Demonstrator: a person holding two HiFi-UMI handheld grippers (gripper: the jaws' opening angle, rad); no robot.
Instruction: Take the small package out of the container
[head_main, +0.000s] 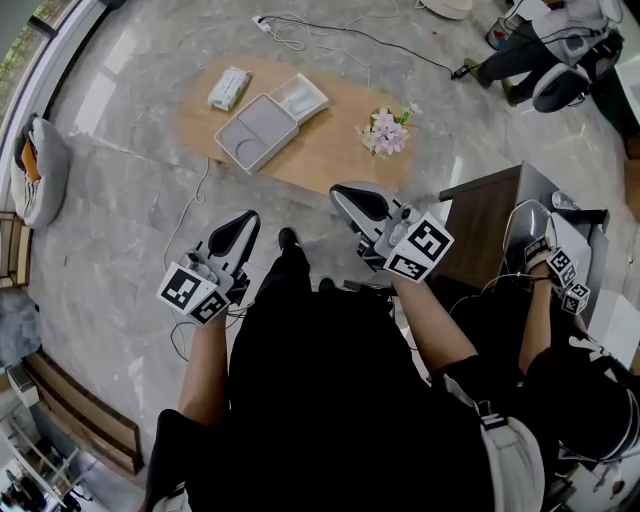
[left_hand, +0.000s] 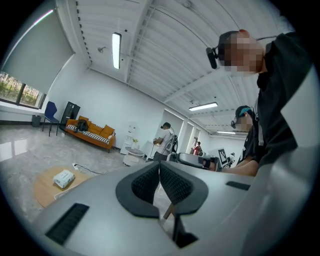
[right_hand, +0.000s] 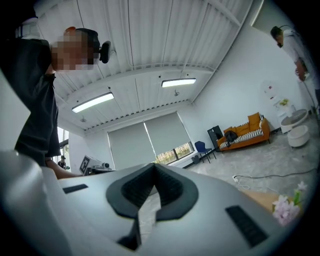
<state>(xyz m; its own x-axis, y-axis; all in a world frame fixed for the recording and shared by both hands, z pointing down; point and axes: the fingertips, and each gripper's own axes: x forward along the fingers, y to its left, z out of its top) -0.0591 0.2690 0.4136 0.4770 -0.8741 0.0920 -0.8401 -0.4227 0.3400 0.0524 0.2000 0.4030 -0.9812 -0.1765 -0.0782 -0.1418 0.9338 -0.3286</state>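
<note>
Grippers come first, both on the near side of the wooden table (head_main: 330, 150) and well short of it. The left gripper (head_main: 243, 225) has its jaws pressed together on nothing, and the right gripper (head_main: 347, 196) is likewise closed and empty. They are held low against the person's body and look parked rather than reaching, so I judge the task not yet begun.

On the table's left half lies the white container (head_main: 257, 132), seemingly opened out flat, probably so that its contents can be reached from above. The half nearer the table's front edge is a shallow tray with nothing in it. The half toward the table's back edge holds the small package (head_main: 298, 98), pale and flat, though it is too small to make out well. A second pack (head_main: 229, 88) rests at the table's far left edge, outside the container. A bunch of flowers (head_main: 385, 132) sits at the table's right end, clear of any reach to the container. Beyond the table a cable (head_main: 330, 30) trails over the floor.
</note>
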